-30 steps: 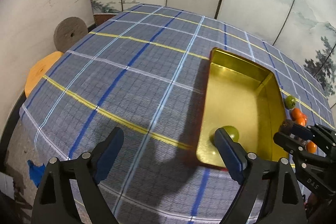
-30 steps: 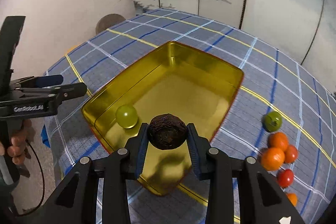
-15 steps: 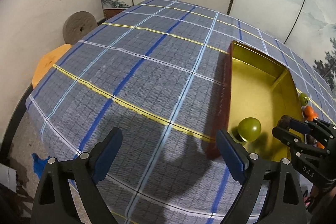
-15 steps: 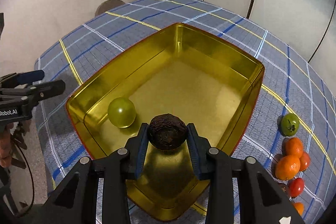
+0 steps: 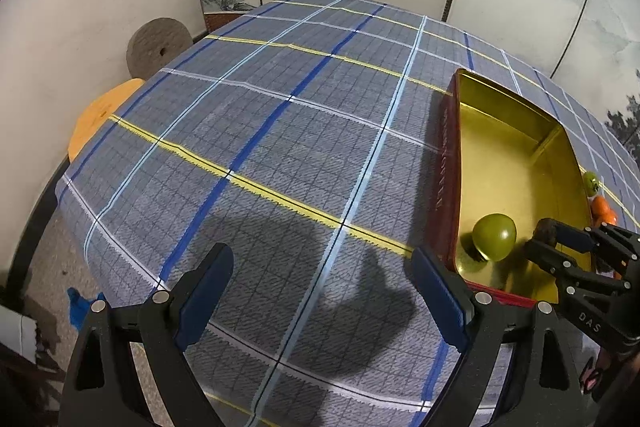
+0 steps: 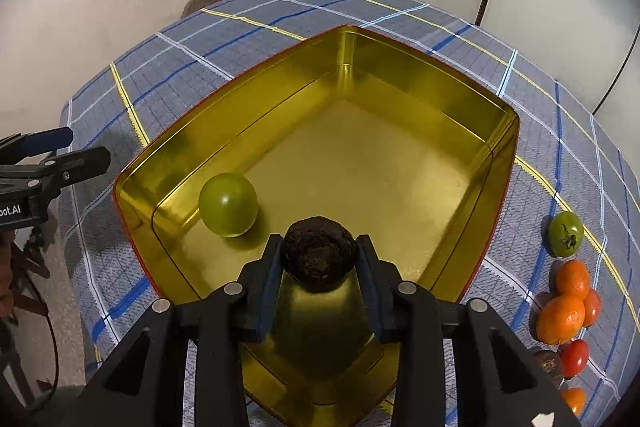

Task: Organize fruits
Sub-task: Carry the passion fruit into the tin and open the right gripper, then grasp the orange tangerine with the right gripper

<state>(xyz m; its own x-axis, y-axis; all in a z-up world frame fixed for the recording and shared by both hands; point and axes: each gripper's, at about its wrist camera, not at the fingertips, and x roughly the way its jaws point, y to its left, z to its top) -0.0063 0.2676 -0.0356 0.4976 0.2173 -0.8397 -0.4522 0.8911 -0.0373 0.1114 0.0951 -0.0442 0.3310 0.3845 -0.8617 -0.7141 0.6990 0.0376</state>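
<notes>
Tablecloth (image 5: pixel 260 155) in blue plaid fills most of the left wrist view, and the left gripper (image 5: pixel 320 303) at the bottom of the frame stands with its jaws wide apart over bare cloth, holding nothing. At the right edge sits the gold tin (image 5: pixel 516 163), with a green fruit (image 5: pixel 494 237) lying in its near corner; the right gripper (image 5: pixel 560 247) reaches in from the lower right.

From the right wrist view, the right gripper (image 6: pixel 319 259) at lower centre is clamped on a dark wrinkled fruit (image 6: pixel 319 253), which hangs above the tin's near floor, just right of the green fruit (image 6: pixel 228 205). More fruit waits on the cloth at the right edge: a green tomato (image 6: pixel 565 233), a cluster of oranges (image 6: pixel 564 301) and a red tomato (image 6: pixel 575 357).

The step in hand looks like placing the dark fruit in the tin. Next it seems to need a short lowering to the floor, then parting the jaws, clear of the green fruit so neither rolls.
</notes>
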